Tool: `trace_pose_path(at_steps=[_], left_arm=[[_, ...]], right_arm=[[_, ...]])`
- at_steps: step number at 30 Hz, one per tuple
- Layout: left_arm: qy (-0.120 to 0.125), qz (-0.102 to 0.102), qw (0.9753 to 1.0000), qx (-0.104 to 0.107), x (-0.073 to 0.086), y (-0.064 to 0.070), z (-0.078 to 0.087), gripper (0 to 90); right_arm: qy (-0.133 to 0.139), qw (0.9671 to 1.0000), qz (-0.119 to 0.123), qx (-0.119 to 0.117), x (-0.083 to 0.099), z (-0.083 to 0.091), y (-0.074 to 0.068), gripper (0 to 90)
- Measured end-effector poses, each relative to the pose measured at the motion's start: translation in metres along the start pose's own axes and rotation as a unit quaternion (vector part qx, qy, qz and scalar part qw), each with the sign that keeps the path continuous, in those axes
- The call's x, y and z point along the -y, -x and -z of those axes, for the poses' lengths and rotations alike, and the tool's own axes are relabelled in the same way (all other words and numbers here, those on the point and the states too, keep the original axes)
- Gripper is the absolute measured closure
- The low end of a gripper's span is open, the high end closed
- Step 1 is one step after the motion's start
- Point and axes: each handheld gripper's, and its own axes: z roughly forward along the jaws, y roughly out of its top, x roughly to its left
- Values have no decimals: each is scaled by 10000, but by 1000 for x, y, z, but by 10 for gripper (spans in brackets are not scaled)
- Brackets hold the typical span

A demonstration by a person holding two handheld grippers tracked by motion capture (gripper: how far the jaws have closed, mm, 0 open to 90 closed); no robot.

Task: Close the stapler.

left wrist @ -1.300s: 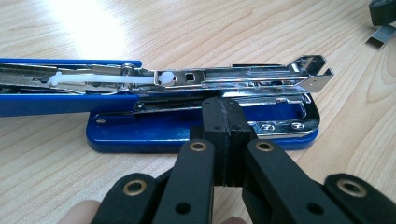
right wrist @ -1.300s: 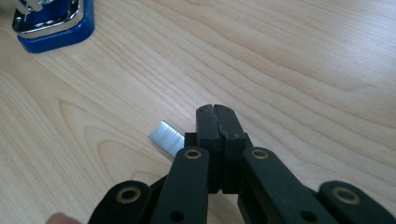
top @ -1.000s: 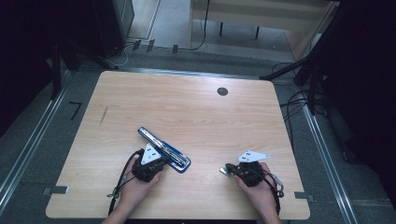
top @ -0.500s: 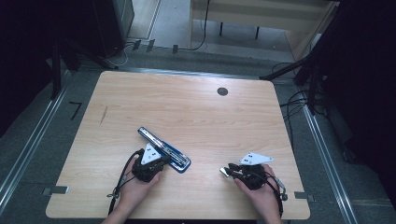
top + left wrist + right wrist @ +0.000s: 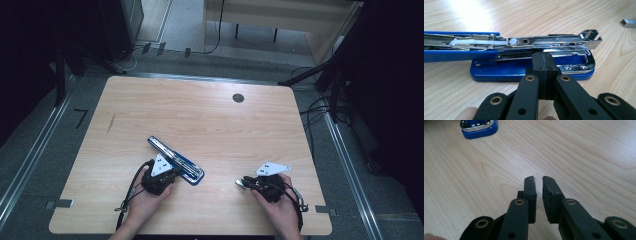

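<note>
A blue stapler (image 5: 175, 160) lies flipped open on the wooden table, its chrome staple channel (image 5: 554, 41) bare on top. My left gripper (image 5: 174, 173) is shut with its pads together, and its tip (image 5: 544, 56) rests against the near side of the stapler's blue base (image 5: 499, 71). My right gripper (image 5: 245, 183) is low over the table to the right. Its jaws (image 5: 538, 180) stand a narrow gap apart, with a bright sliver at the left tip. A short silver staple strip (image 5: 239, 183) sits right at those tips and lies right of the stapler's front end (image 5: 628, 23).
A round black grommet (image 5: 238, 98) is set in the table's far side. A dark streak (image 5: 111, 123) marks the wood at the left. Both hands rest near the front edge. The stapler's front end (image 5: 479, 127) is far ahead-left of the right gripper.
The right hand has sunk slightly toward the front edge, with the strip still at its tips. The left gripper and stapler have not moved.
</note>
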Motion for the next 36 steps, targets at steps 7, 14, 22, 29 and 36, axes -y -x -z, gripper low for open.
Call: trace_pose_path(at_steps=[7, 14, 22, 29, 36], left_arm=[[0, -13, 10000, -2, 0, 0, 0, 900], [-1, -2, 10000, 0, 0, 0, 0, 900], [-6, 1, 10000, -1, 0, 0, 0, 900], [-3, 4, 10000, 3, 0, 0, 0, 900], [-2, 7, 10000, 1, 0, 0, 0, 900]], right_arm=[[-246, 9996, 130, -3, -4, -1, -5, 827], [-316, 9995, 82, 14, -2, -6, -7, 755], [-386, 9991, 150, 125, -2, -9, -9, 732], [-459, 9986, 160, 187, -1, -11, -9, 769], [-488, 9986, 117, 142, -2, -12, -10, 795]])
